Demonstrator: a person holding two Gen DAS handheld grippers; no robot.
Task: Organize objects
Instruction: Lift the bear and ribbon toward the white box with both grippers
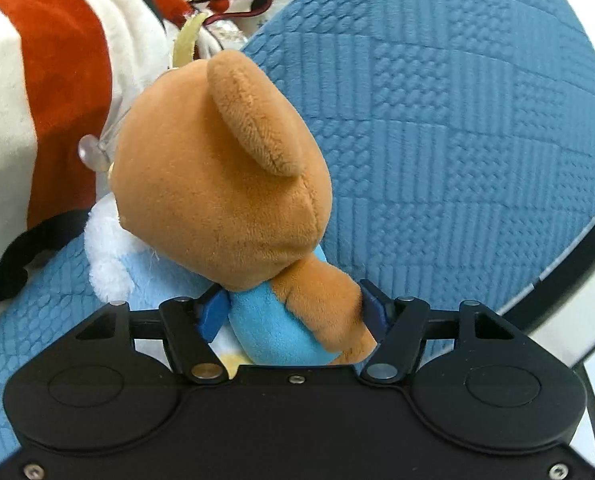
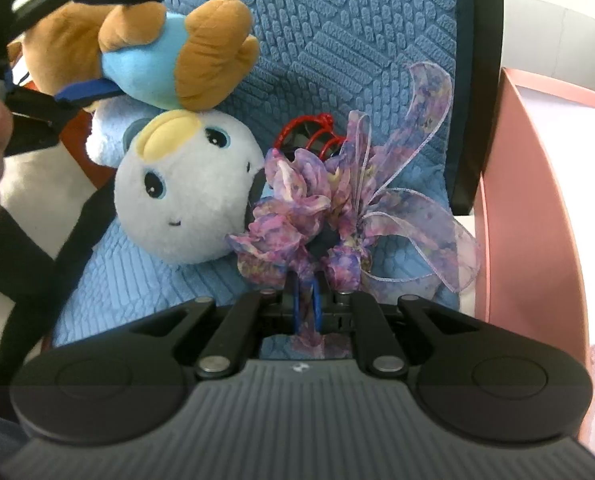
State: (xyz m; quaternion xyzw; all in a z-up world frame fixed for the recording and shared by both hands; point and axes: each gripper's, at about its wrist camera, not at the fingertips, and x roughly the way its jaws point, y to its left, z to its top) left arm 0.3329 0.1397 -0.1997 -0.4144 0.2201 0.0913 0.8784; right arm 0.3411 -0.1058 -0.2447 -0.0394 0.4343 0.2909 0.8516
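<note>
My left gripper [image 1: 293, 308] is shut on a brown plush bear [image 1: 221, 160] in a light blue shirt, gripping its body just below the head. The bear [image 2: 145, 56] also shows in the right wrist view, held at upper left above a white-and-blue plush penguin [image 2: 185, 192] that lies on the blue quilted cushion [image 2: 337, 40]. My right gripper [image 2: 307, 304] is shut on a purple floral scrunchie with a sheer ribbon bow [image 2: 337, 216], just right of the penguin. A red coiled hair tie [image 2: 317, 132] sits behind the scrunchie.
A large red, white and black plush [image 1: 37, 92] lies left of the bear. The blue cushion [image 1: 457, 140] fills a seat with a dark rim. A pink box [image 2: 537, 208] stands at the right of the seat.
</note>
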